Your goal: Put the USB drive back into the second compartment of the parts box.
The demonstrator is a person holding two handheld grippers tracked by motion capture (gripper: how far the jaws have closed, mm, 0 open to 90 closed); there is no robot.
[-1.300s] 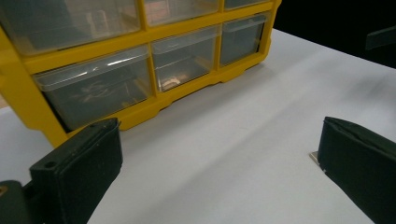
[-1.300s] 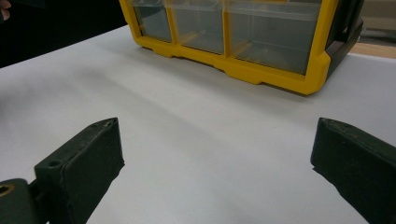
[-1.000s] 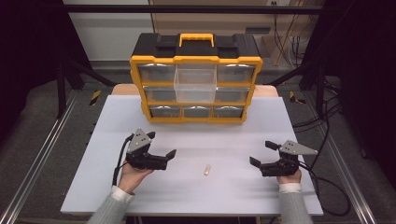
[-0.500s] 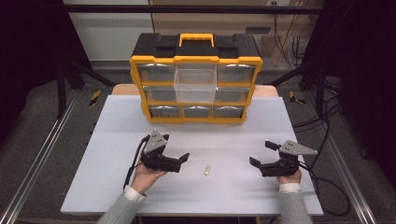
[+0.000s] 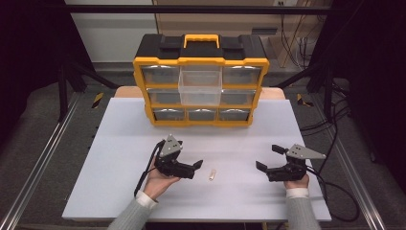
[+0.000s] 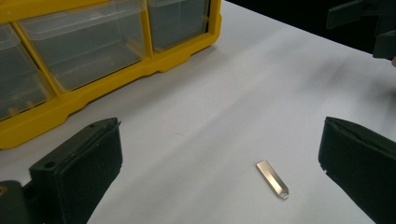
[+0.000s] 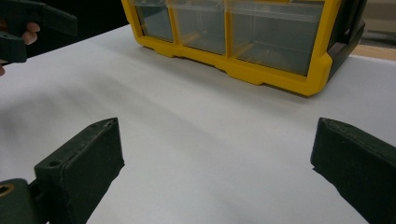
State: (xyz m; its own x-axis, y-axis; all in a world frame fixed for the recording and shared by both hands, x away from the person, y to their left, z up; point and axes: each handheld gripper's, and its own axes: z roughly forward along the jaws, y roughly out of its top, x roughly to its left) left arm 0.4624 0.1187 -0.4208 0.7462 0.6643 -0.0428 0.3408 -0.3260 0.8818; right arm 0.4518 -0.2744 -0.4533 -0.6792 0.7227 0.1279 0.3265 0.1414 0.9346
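A small flat metal piece (image 5: 212, 174) lies on the white table (image 5: 119, 158) between my two hands. My left gripper (image 5: 195, 168) is open just left of it, jaws pointing right. In the left gripper view the piece (image 6: 272, 179) lies on the table between and slightly ahead of the open jaws (image 6: 222, 140), nearer the right one, untouched. My right gripper (image 5: 267, 158) is open and holds nothing, off to the right of the piece. In the right gripper view the open gripper (image 7: 219, 135) has bare table between its jaws.
A yellow-framed drawer organizer (image 5: 201, 120) with a black top stands at the back of the table. Its top middle clear drawer (image 5: 200, 88) is pulled out. Cables trail from both grippers. Metal rails run along both table sides.
My left gripper has moved right across the table, up close to the metal piece. The right gripper and the piece have stayed put.
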